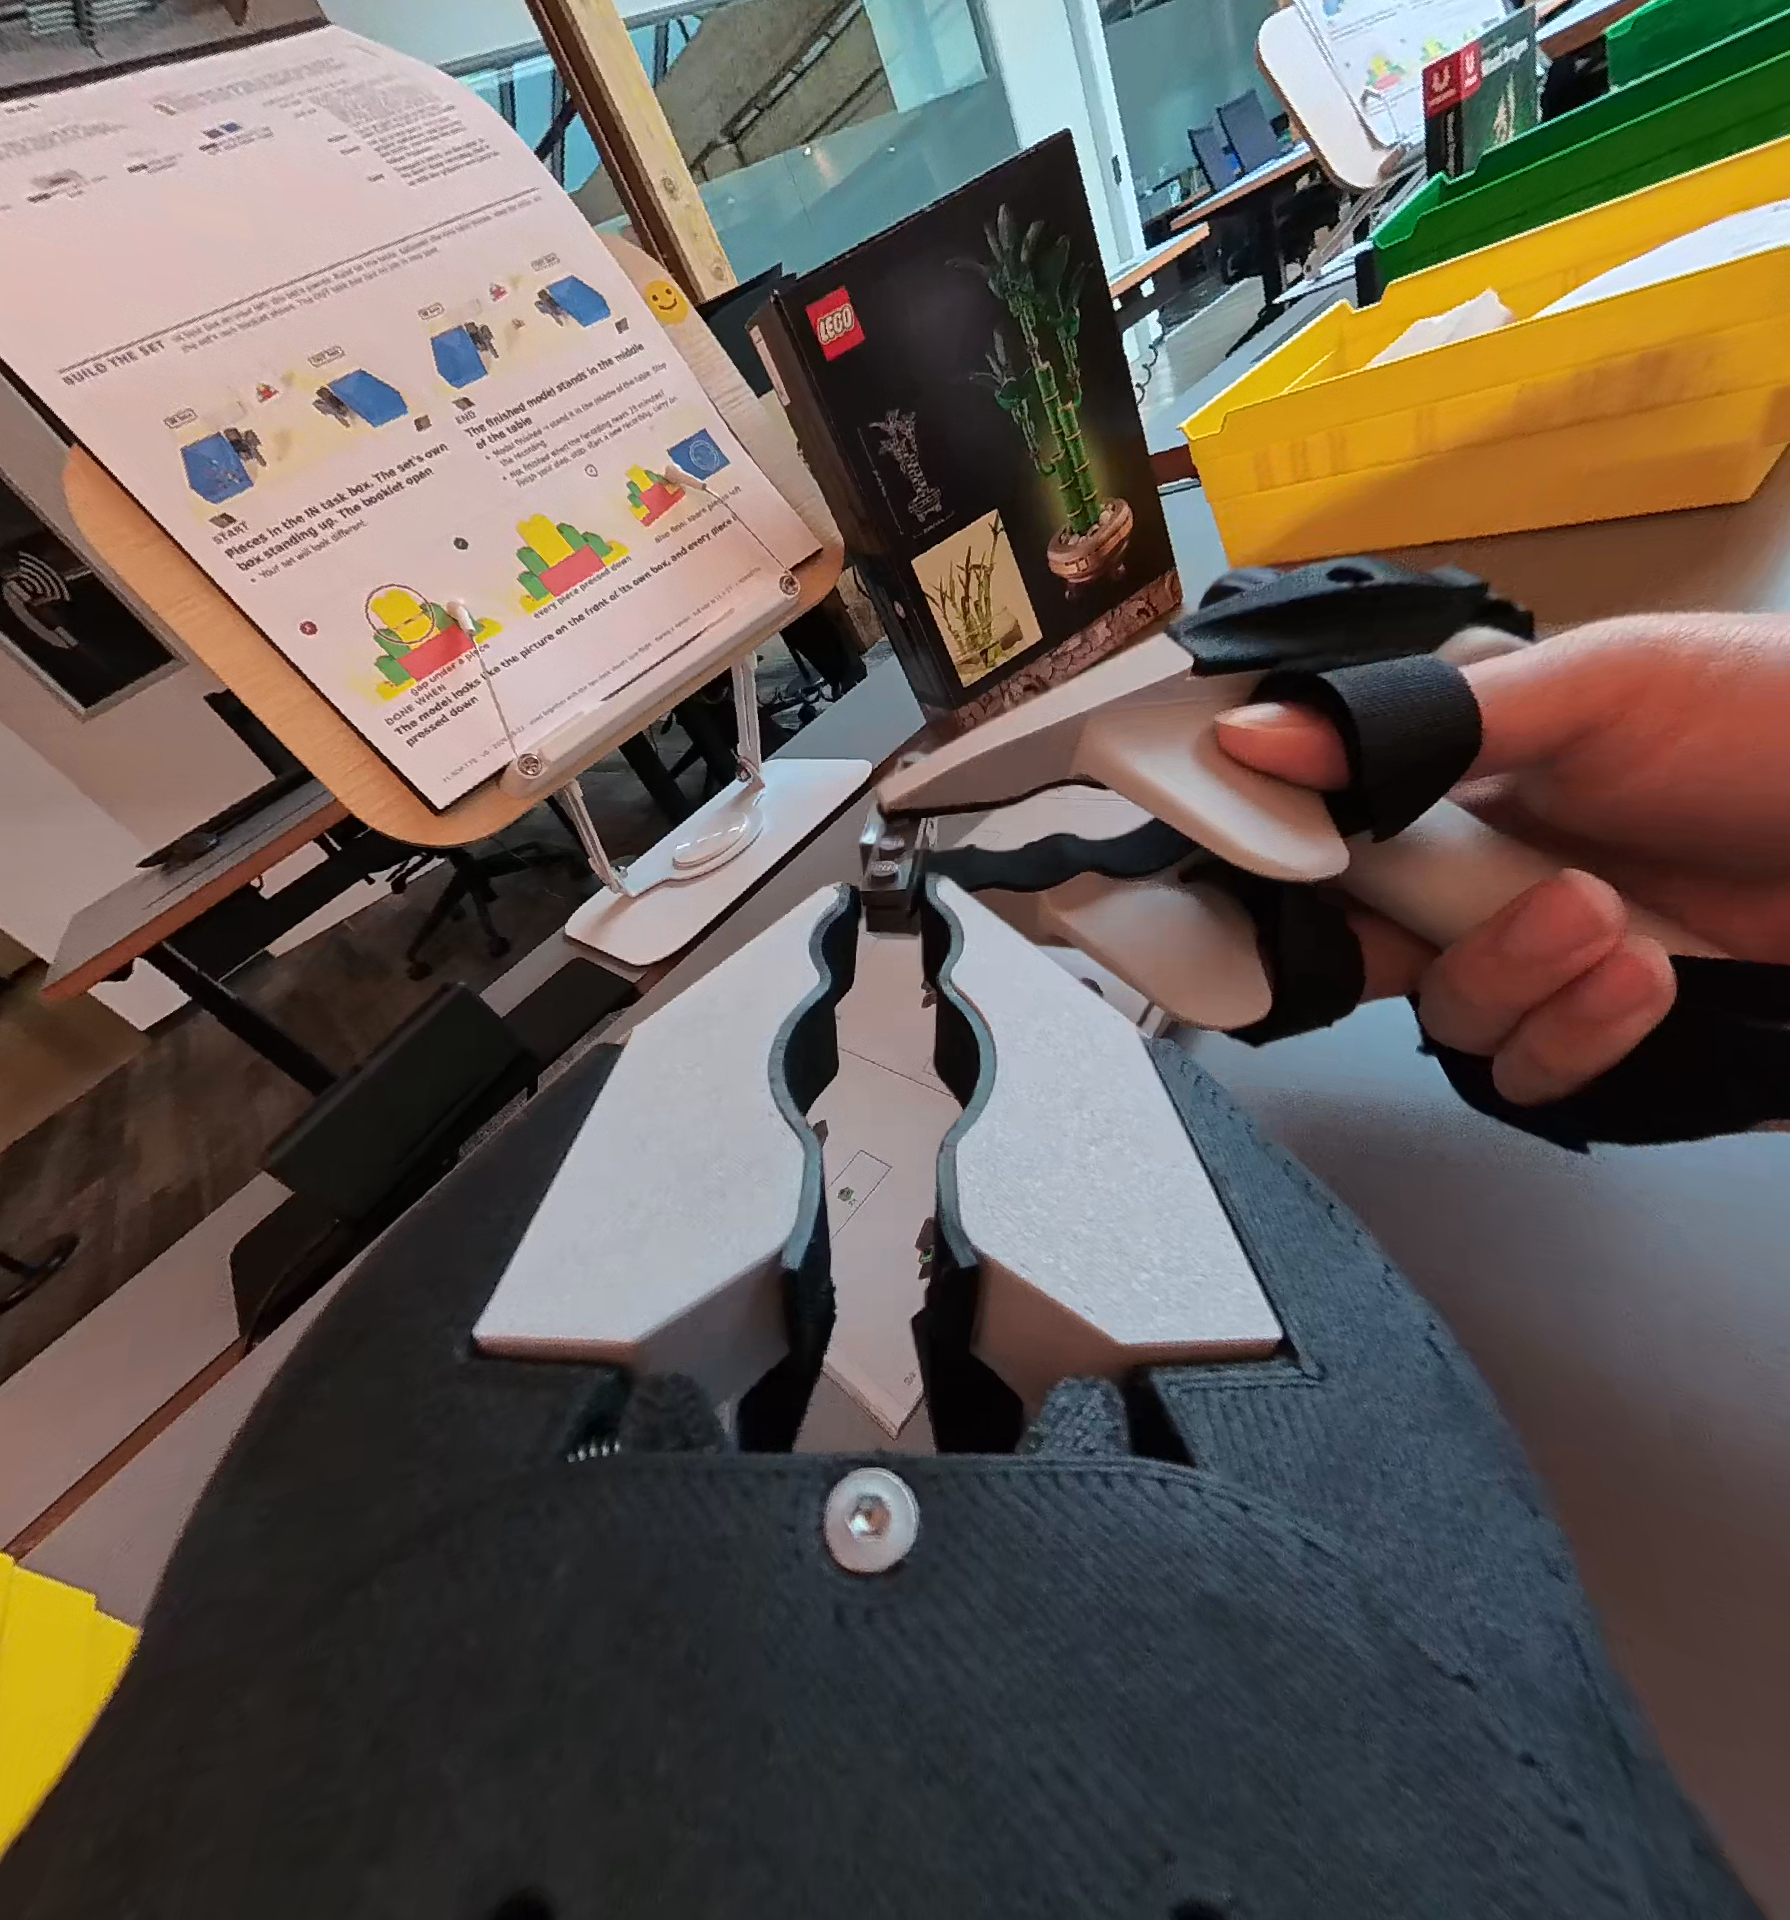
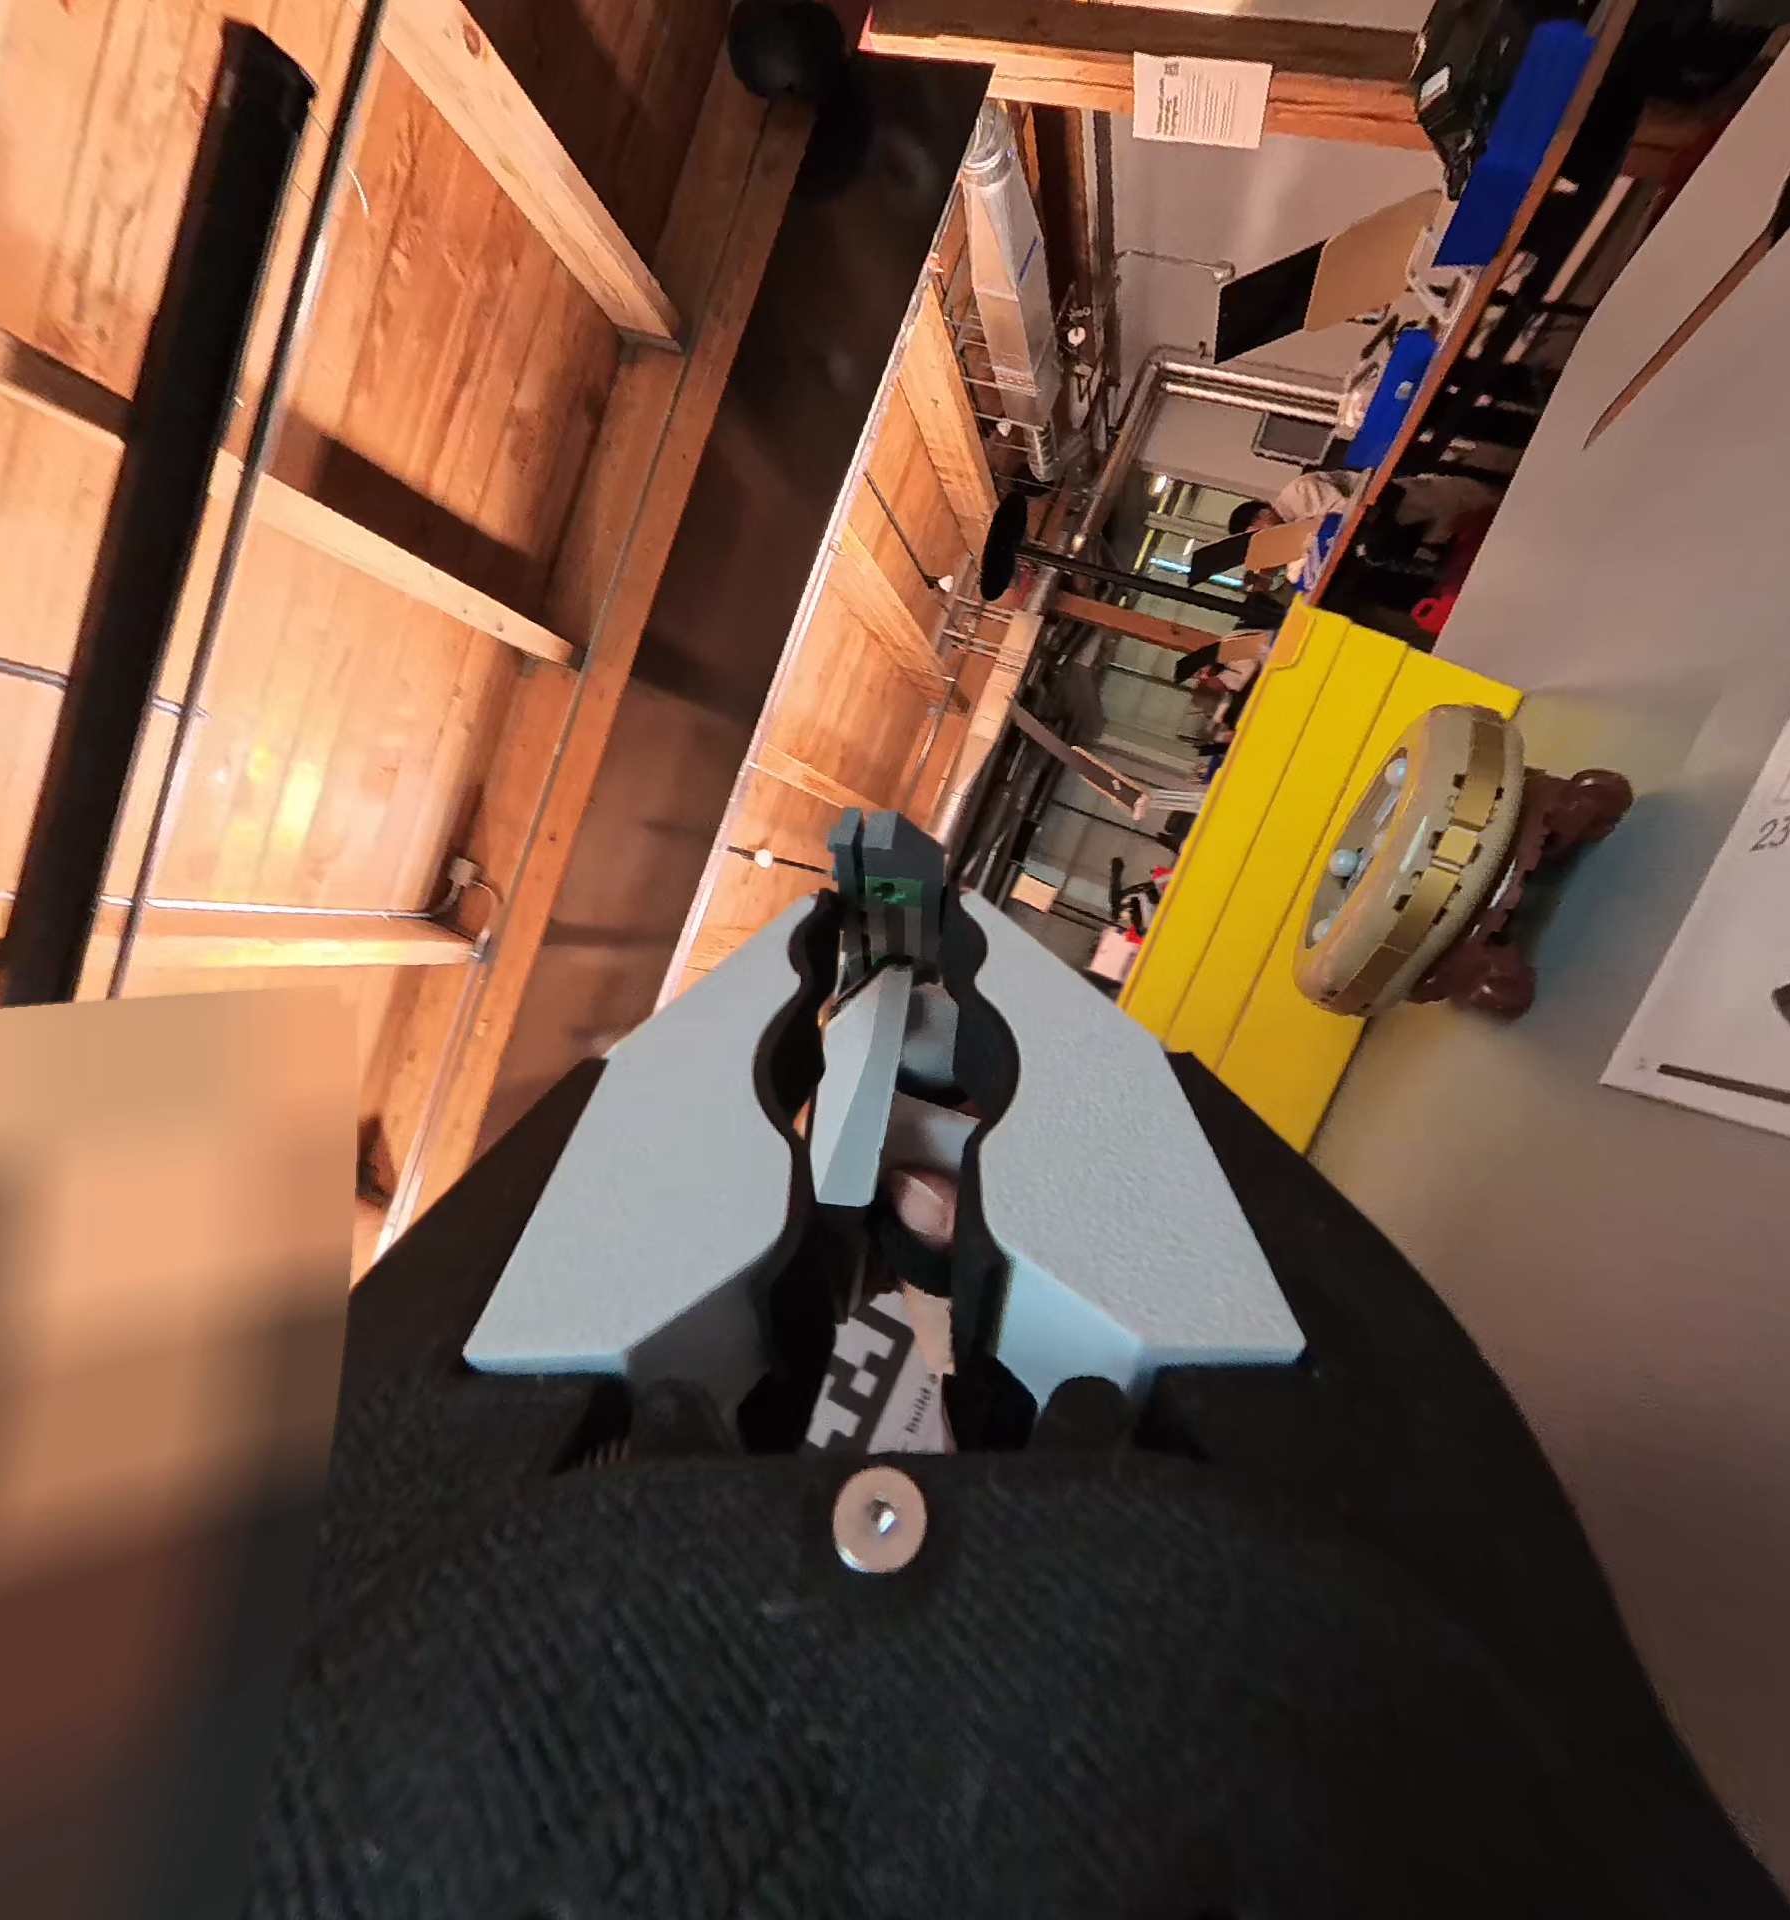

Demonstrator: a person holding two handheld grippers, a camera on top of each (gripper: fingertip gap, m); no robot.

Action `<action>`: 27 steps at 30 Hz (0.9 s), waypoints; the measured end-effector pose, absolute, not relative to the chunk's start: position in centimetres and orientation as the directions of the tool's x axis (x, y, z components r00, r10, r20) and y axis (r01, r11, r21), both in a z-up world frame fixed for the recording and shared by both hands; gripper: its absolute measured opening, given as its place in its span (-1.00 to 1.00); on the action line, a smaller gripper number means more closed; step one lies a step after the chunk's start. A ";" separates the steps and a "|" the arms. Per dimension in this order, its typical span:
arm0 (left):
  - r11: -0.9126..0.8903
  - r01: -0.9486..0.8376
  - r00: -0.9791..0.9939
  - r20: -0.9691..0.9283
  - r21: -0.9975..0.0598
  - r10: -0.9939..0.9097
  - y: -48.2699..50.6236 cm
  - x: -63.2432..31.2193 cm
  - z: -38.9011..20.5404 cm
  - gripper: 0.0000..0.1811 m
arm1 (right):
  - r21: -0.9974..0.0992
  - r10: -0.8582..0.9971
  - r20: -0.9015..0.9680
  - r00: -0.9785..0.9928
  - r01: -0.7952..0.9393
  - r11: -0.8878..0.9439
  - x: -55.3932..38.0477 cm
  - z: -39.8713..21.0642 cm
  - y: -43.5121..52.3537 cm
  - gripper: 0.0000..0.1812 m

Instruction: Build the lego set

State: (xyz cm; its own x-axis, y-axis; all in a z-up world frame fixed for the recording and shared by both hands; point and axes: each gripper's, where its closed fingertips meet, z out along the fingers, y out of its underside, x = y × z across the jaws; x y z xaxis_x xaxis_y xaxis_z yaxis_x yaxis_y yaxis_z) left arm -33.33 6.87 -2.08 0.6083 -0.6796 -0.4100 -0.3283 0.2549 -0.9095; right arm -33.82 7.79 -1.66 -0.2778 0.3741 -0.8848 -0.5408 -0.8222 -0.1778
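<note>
A grey table (image 1: 1493,1351) is seen lower right, a yellow tray (image 1: 1514,395) upper right, an instruction stand (image 1: 371,436) upper left. One small dark grey brick assembly (image 1: 889,883) is clamped by both the left gripper (image 1: 891,904) and the right gripper (image 2: 886,914). Wooden ceiling beams (image 2: 403,468) fill the right wrist view's left.

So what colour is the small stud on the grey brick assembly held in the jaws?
Green stud on the dark grey brick assembly; right wrist view.

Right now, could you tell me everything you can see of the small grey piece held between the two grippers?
The small grey piece is a dark grey plastic stack with a green insert visible in the right wrist view. It is held off the table, pinched between the left gripper and the right gripper, whose tips meet on it.
</note>
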 end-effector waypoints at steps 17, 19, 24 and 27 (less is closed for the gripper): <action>0.233 -0.321 0.604 -0.388 -0.918 -0.696 6.9 -33.3 -2.2 -0.86 | -0.154 0.349 -0.889 -0.296 -0.526 -0.837 -34.1 -2.0 7.6 -0.80; 0.234 -0.320 0.611 -0.388 -0.918 -0.690 6.9 -33.3 -2.1 -0.82 | -0.154 0.351 -0.887 -0.299 -0.525 -0.837 -34.0 -1.9 7.6 -0.80; 0.219 -0.306 0.596 -0.366 -0.926 -0.715 6.7 -33.2 -2.1 -0.90 | -0.158 0.356 -0.884 -0.303 -0.524 -0.837 -33.9 -1.7 7.5 -0.80; 0.195 -0.266 0.591 -0.320 -0.944 -0.741 6.6 -33.3 -1.9 -0.90 | -0.179 0.371 -0.882 -0.290 -0.523 -0.833 -33.9 -1.6 7.4 -0.80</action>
